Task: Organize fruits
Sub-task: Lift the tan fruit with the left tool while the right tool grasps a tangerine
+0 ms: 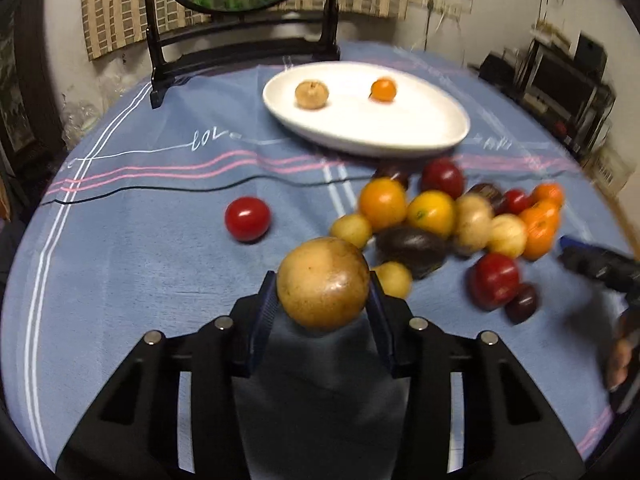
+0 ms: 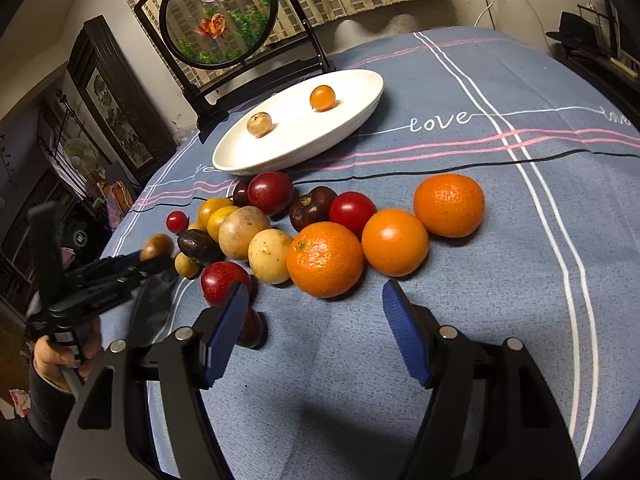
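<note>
Now my left gripper (image 1: 323, 294) has its blue pads pressed on either side of a round tan-brown fruit (image 1: 323, 283), taken across its widest part, so it sits squarely between the fingers just above the blue cloth. The skin looks smooth and a little glossy, the body firm and light, I judge; a round thing like this can squirt out if I squeeze off-centre, so a hold on the middle with modest pressure suits it. My right gripper (image 2: 316, 316) stands about half open with nothing in it, poised above the cloth just short of the nearest orange (image 2: 325, 259).

The rest of the fruit lies heaped on the counter (image 2: 500, 260): three oranges to my right, red plums, a cherry tomato (image 1: 247, 218) by itself to the left, some small yellow fruits and dark ones packed close, many touching. Those softer red and dark ones would bruise if pinched hard, I think; the oranges are stiffer but wide for the jaws.

Beyond the heap sits the white oval plate (image 1: 400, 136), holding only a small brown fruit (image 1: 311, 95) and a small orange one (image 1: 383, 89), well apart. Plenty of bare plate remains between and in front of them. The path from my held fruit to the plate is open on the left of the heap; on the right it passes over the pile. Behind the plate stands a dark-framed round screen (image 2: 218, 12), so I should not overshoot. The counter's edge curves away to the left, near the lone tomato.
</note>
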Demonstrator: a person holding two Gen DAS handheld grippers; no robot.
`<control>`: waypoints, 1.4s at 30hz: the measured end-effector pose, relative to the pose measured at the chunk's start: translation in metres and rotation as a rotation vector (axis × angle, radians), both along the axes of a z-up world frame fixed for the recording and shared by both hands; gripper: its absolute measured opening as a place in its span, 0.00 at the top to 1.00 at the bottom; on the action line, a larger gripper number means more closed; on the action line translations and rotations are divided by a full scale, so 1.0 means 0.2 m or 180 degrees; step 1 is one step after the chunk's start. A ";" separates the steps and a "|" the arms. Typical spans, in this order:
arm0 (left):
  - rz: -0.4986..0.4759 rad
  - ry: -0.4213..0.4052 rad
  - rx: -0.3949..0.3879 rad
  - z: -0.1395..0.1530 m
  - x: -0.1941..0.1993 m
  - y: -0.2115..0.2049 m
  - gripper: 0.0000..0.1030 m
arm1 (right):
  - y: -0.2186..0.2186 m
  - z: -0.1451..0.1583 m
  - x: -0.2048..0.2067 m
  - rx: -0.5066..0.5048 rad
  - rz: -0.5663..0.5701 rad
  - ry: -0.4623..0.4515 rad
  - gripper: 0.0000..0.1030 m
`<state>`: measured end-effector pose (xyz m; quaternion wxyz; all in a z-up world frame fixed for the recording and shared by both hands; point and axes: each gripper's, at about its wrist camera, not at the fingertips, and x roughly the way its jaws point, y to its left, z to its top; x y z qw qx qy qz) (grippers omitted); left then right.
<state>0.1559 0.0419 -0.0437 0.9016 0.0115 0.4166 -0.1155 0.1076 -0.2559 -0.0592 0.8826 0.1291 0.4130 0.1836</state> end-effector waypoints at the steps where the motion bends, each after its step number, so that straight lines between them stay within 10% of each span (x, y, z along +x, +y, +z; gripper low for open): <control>1: 0.0002 -0.0023 -0.0040 0.01 -0.01 0.00 0.57 | 0.00 0.00 0.00 -0.0048 -0.0012 -0.0005 0.32; 24: -0.0134 0.0071 -0.0686 -0.05 -0.04 0.03 0.57 | 0.30 -0.03 0.15 -0.1437 0.0222 0.0100 0.33; 33: -0.0143 0.0042 -0.0695 -0.04 -0.05 0.03 0.57 | 0.33 -0.01 0.17 -0.1611 0.0219 0.0001 0.54; 42: -0.0129 0.0093 -0.0704 -0.05 -0.04 0.03 0.57 | 0.30 -0.01 0.15 -0.1606 0.0220 -0.0050 0.53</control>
